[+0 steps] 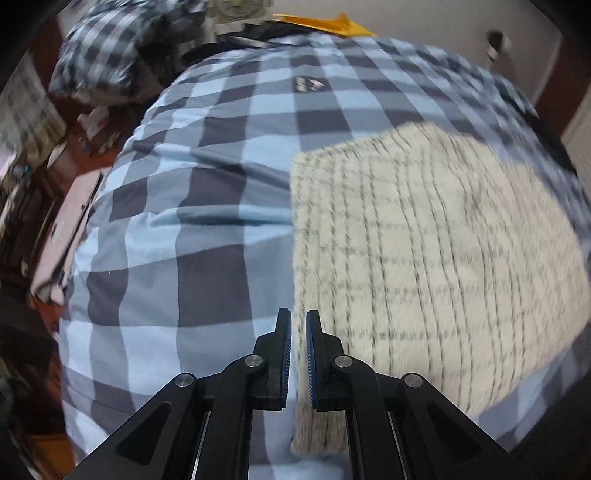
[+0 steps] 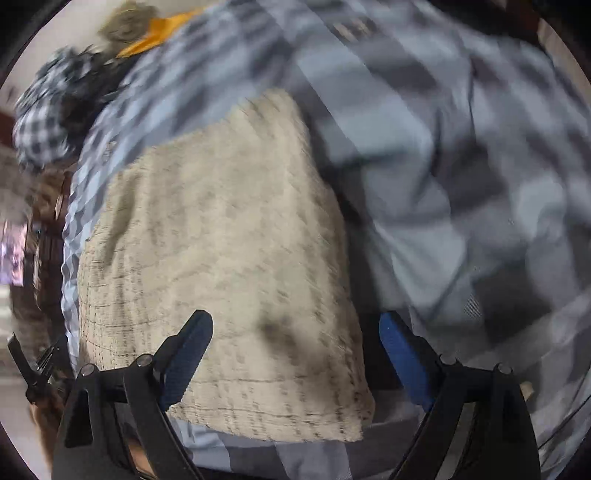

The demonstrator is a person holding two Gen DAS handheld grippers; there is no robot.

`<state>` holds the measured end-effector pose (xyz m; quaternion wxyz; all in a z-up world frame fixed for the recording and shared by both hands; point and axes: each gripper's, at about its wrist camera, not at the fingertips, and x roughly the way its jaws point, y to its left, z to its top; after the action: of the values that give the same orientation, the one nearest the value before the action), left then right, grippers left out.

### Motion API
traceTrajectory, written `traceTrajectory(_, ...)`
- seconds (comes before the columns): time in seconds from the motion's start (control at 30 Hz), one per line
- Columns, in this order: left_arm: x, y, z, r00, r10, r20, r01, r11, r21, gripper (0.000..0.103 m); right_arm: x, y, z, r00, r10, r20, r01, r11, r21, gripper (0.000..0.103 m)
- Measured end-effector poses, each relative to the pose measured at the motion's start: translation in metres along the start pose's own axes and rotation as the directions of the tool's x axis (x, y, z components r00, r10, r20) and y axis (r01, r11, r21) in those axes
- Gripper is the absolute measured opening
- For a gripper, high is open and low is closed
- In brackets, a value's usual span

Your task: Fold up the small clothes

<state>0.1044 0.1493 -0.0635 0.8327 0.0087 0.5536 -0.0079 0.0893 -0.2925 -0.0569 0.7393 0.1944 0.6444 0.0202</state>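
Note:
A cream cloth with a thin grey grid [image 1: 424, 266] lies folded into a rectangle on the blue and grey checked bed cover [image 1: 192, 206]. My left gripper [image 1: 298, 354] hovers over the cloth's left edge, its jaws nearly closed with a thin gap and nothing between them. In the right wrist view the same cloth [image 2: 229, 258] lies folded under my right gripper [image 2: 295, 343], which is wide open and straddles the cloth's near end. Both views are motion-blurred.
A checked pillow [image 1: 107, 48] and an orange item [image 1: 332, 22] lie at the far end of the bed. The bed's left edge drops to a cluttered floor with a pinkish box [image 1: 70, 229]. The bed cover [image 2: 461, 192] is rumpled to the right.

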Motion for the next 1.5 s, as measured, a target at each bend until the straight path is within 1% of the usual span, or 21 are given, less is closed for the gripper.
traceTrajectory(0.17,0.013,0.015,0.002,0.99,-0.139,-0.019,0.136,0.982,-0.134,0.006,0.006,-0.011,-0.014,0.998,0.06,0.032,-0.063,0.995,0.083,0.09)
traceTrajectory(0.33,0.033,0.006,-0.004,0.954,-0.282,-0.104,0.268,0.954,-0.133,0.006,0.013,-0.003,-0.018,0.996,0.087,0.019,-0.089,0.992,0.087,0.09)
traceTrajectory(0.43,0.047,0.0,-0.004,0.937,-0.319,-0.141,0.305,0.945,-0.116,0.006,0.011,0.008,-0.021,0.984,0.175,0.016,-0.176,0.984,0.036,0.09)
traceTrajectory(0.5,0.057,-0.003,-0.002,0.946,-0.28,-0.16,0.267,0.959,-0.097,0.006,0.004,0.02,-0.024,0.987,0.154,0.043,-0.151,0.986,-0.064,0.072)
traceTrajectory(0.57,0.069,-0.001,-0.001,0.945,-0.277,-0.175,0.259,0.958,-0.122,0.006,0.0,0.023,-0.026,0.993,0.104,0.058,-0.098,0.99,-0.105,0.022)
traceTrajectory(0.63,0.081,0.003,-0.001,0.943,-0.274,-0.19,0.242,0.954,-0.175,0.006,-0.001,0.021,-0.028,0.99,0.133,0.057,-0.126,0.987,-0.103,0.015)
traceTrajectory(0.73,0.09,0.001,-0.006,0.971,-0.151,-0.184,0.126,0.982,-0.142,0.006,-0.006,0.005,-0.026,0.991,0.115,0.074,-0.113,0.993,-0.036,0.012)
traceTrajectory(0.77,0.091,-0.001,-0.009,0.979,-0.084,-0.187,0.063,0.991,-0.116,0.006,-0.004,0.002,-0.025,0.99,0.114,0.08,-0.115,0.993,0.003,0.011)
traceTrajectory(0.8,0.094,-0.004,-0.012,0.98,0.055,-0.193,-0.068,0.996,-0.066,0.006,-0.006,-0.008,-0.026,0.99,0.115,0.082,-0.12,0.991,0.061,0.011)
traceTrajectory(0.83,0.101,-0.005,-0.018,0.941,0.266,-0.208,-0.271,0.963,0.005,0.006,-0.006,-0.021,-0.028,0.99,0.12,0.073,-0.128,0.985,0.115,0.011)
traceTrajectory(0.87,0.106,-0.003,-0.022,0.92,0.321,-0.224,-0.324,0.946,0.027,0.006,-0.005,-0.029,-0.029,0.99,0.122,0.065,-0.13,0.98,0.153,0.011)
traceTrajectory(0.93,0.1,0.005,-0.023,0.934,0.278,-0.225,-0.29,0.957,-0.022,0.006,-0.001,-0.032,-0.031,0.993,0.111,0.028,-0.114,0.978,0.174,0.012)
traceTrajectory(1.0,0.082,0.012,-0.016,0.956,0.229,-0.186,-0.249,0.964,-0.096,0.006,-0.014,-0.022,-0.032,0.999,-0.002,0.041,-0.004,0.99,0.138,0.023)
traceTrajectory(1.07,0.059,0.014,-0.008,0.969,0.217,-0.118,-0.233,0.962,-0.143,0.006,-0.032,-0.015,-0.034,0.988,-0.128,0.081,0.115,0.983,0.142,0.058)
traceTrajectory(1.1,0.046,0.009,-0.003,0.974,0.217,-0.067,-0.225,0.964,-0.144,0.006,-0.046,-0.011,-0.037,0.975,-0.181,0.131,0.162,0.976,0.146,0.06)
traceTrajectory(1.17,0.033,-0.008,0.003,0.987,0.161,0.005,-0.16,0.981,-0.106,0.006,-0.074,0.008,-0.04,0.91,-0.322,0.261,0.295,0.946,0.138,0.061)
traceTrajectory(1.2,0.03,-0.014,0.006,0.993,0.118,0.025,-0.116,0.99,-0.084,0.006,-0.08,0.024,-0.041,0.887,-0.342,0.309,0.327,0.939,0.102,0.061)
traceTrajectory(1.23,0.031,-0.029,0.013,0.998,0.038,0.049,-0.036,0.998,-0.044,0.006,-0.079,0.036,-0.041,0.883,-0.335,0.329,0.335,0.94,0.056,0.063)
traceTrajectory(1.33,0.049,-0.068,0.013,0.99,-0.141,0.008,0.14,0.988,0.069,0.006,-0.046,0.114,-0.041,0.932,-0.218,0.29,0.292,0.925,-0.242,0.069)
traceTrajectory(1.43,0.083,-0.084,0.003,0.989,-0.114,-0.093,0.123,0.988,0.095,0.006,0.006,0.193,-0.051,0.981,-0.063,0.181,0.153,0.827,-0.541,0.069)
traceTrajectory(1.5,0.088,-0.082,-0.005,0.99,-0.123,-0.071,0.129,0.989,0.074,0.006,0.039,0.232,-0.06,0.992,-0.044,0.121,0.113,0.75,-0.651,0.069)
